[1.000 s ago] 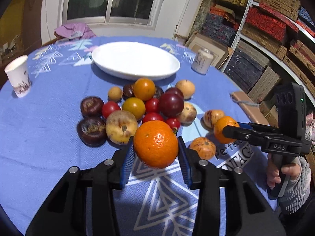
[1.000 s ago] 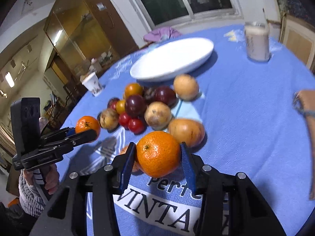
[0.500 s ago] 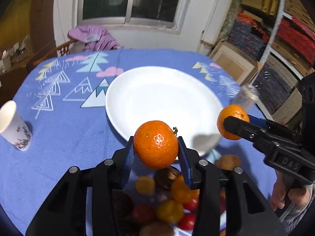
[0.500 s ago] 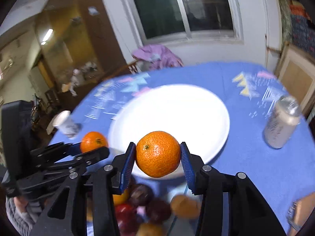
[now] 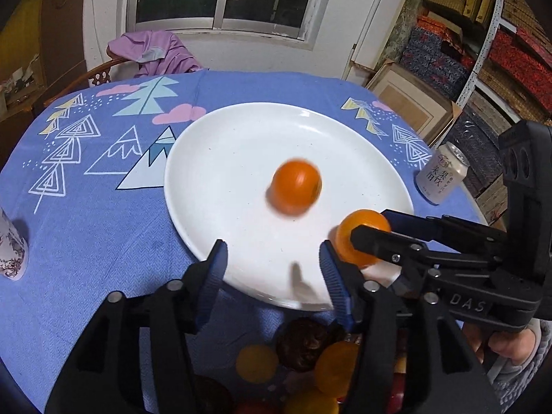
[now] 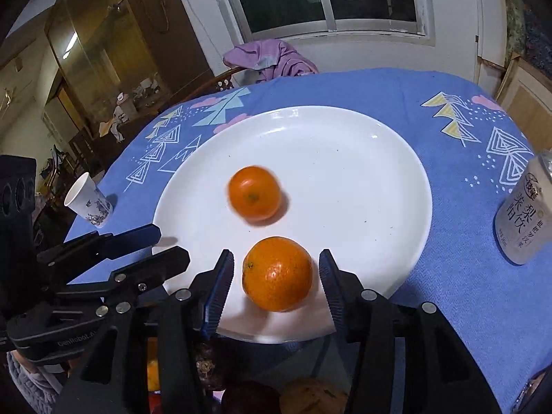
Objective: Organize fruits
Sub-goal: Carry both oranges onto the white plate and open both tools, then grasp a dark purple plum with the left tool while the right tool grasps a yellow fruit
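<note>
A white plate [image 5: 241, 145] [image 6: 345, 158] lies on the blue tablecloth. One orange [image 5: 295, 186] [image 6: 253, 193], blurred, sits loose near the plate's middle. My left gripper [image 5: 272, 252] [image 6: 169, 243] hangs over the plate's near rim with its jaws opening and nothing between them. A second orange [image 6: 277, 272] [image 5: 362, 238] is between the fingers of my right gripper [image 6: 276, 269] [image 5: 371, 226], over the plate's near edge. Those jaws are opening too, and a gap shows on each side of the fruit.
Below both grippers lies a pile of mixed fruit [image 5: 300, 345] [image 6: 248, 396]. A drink can [image 5: 441, 176] [image 6: 524, 214] stands right of the plate, a paper cup [image 5: 10, 255] [image 6: 88, 203] far left. A chair with purple cloth [image 5: 155, 51] is behind the table.
Both grippers carried their oranges from the fruit pile to above the plate. The left one let its orange go onto the plate, and the right one's jaws have parted from its orange.
</note>
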The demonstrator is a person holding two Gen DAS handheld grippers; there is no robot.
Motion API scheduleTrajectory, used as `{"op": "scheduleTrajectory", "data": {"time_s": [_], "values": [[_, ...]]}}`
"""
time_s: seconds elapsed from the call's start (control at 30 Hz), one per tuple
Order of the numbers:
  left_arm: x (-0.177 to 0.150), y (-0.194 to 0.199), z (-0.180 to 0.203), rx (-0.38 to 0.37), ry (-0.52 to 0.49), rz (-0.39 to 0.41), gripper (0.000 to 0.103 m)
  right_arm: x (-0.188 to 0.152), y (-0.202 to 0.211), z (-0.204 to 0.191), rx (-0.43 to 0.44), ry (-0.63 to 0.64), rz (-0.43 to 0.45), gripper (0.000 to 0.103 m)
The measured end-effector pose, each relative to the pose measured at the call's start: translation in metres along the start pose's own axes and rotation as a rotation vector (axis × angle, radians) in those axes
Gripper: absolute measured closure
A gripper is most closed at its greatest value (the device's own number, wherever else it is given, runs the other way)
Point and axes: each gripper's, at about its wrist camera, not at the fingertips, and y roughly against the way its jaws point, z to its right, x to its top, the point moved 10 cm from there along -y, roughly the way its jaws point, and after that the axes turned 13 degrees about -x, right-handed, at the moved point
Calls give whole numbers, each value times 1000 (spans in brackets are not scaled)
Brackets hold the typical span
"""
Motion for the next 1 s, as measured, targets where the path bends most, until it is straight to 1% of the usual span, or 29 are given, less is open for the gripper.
{"op": "scheduleTrajectory", "data": {"time_s": [0.03, 0.07, 0.13, 0.2, 0.23, 0.27, 0.3, 0.33, 0.37, 0.4, 0.47, 0.53, 0.6, 0.67, 0.7, 0.73, 0.77, 0.8, 0.93, 1.0], "values": [[0, 2, 0, 1, 1, 3, 43, 1, 4, 0, -4, 5, 6, 51], [1, 7, 0, 4, 11, 12, 39, 3, 12, 2, -12, 3, 27, 51], [2, 18, -2, 2, 25, 28, 38, 8, 33, 6, -2, -16, 68, 51], [4, 39, -3, 8, 35, 56, 38, 11, 61, 10, 13, -36, 122, 50], [5, 53, -3, 17, 35, 79, 36, 11, 78, 14, 12, -45, 157, 44], [3, 69, -4, 31, 29, 106, 30, 10, 95, 18, 8, -54, 196, 38], [0, 83, -6, 49, 24, 130, 22, 8, 109, 22, 3, -64, 233, 35], [-4, 96, -9, 72, 20, 155, 19, 5, 121, 26, -3, -72, 261, 30], [-10, 109, -13, 95, 19, 180, 13, -2, 134, 30, -12, -76, 293, 28], [-21, 124, -19, 125, 23, 201, 11, -9, 143, 34, -23, -79, 319, 27], [-40, 137, -28, 153, 34, 207, 11, -29, 156, 47, -61, -104, 366, 26], [-65, 148, -43, 180, 75, 206, 11, -45, 157, 59, -85, -128, 374, 24], [-87, 148, -54, 187, 111, 190, 11, -59, 153, 72, -84, -163, 347, 23], [-104, 144, -60, 205, 127, 163, 11, -65, 148, 81, -81, -197, 326, 22], [-110, 139, -60, 214, 126, 145, 11, -67, 146, 84, -81, -214, 316, 21], [-115, 135, -59, 217, 119, 128, 11, -67, 144, 87, -76, -230, 308, 16], [-119, 131, -55, 218, 104, 112, 11, -68, 143, 87, -71, -239, 304, 12], [-124, 128, -48, 224, 71, 94, 11, -68, 142, 89, -67, -247, 301, 12], [-135, 116, -32, 296, -58, 45, 8, -71, 136, 88, -61, -254, 278, 12], [-139, 109, -27, 305, -91, 19, 7, -71, 134, 85, -56, -254, 272, 12]]}}
